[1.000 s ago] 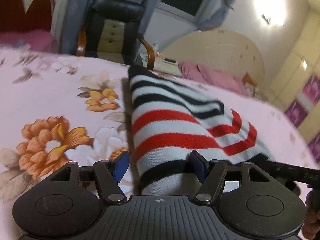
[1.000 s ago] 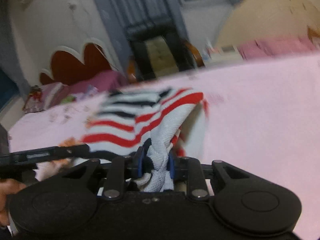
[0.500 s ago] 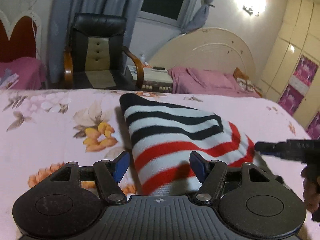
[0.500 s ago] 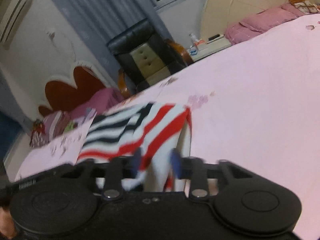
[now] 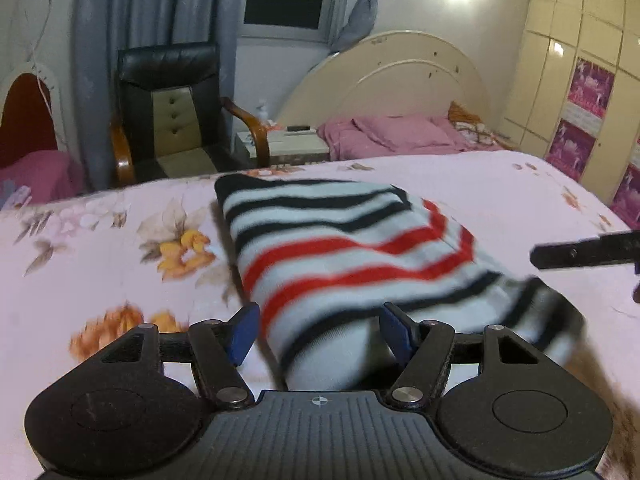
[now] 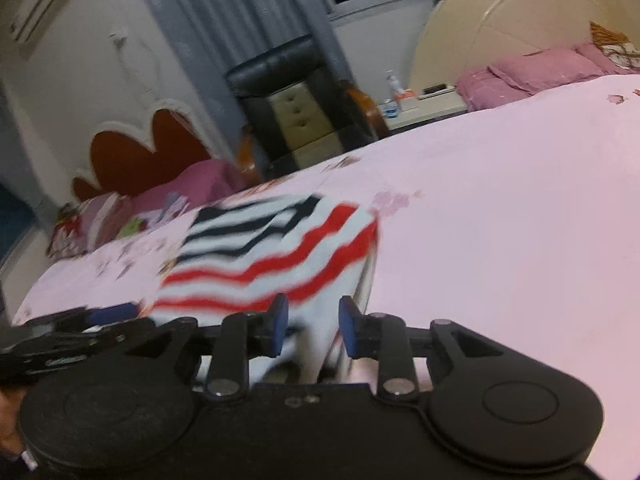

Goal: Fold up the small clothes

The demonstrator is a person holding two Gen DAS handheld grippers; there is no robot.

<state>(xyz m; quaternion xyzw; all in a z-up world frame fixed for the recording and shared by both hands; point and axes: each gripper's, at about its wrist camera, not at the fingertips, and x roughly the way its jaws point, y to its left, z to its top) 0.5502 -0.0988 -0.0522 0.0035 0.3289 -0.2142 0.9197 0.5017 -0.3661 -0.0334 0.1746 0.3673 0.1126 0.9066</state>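
Note:
A small knit sweater [image 5: 340, 240] with white, black and red stripes lies folded on the pink floral bedsheet [image 5: 100, 248]. My left gripper [image 5: 318, 332] is open, its blue pads on either side of the sweater's near edge. In the right wrist view the same sweater [image 6: 264, 248] lies in front of my right gripper [image 6: 312, 326], which is open with the near fabric edge between its pads. The right gripper's arm [image 5: 588, 250] shows at the right of the left wrist view.
A black office chair [image 5: 168, 108] stands beyond the bed's far edge, next to a nightstand [image 5: 288, 144]. A second bed with a cream headboard [image 5: 392, 84] and pink bedding lies behind. A red scalloped headboard [image 6: 140, 152] stands at the left.
My right gripper has opened and let go of the sweater corner it was pinching, and that part now lies folded on the sweater. Both grippers have lifted and pulled back a little.

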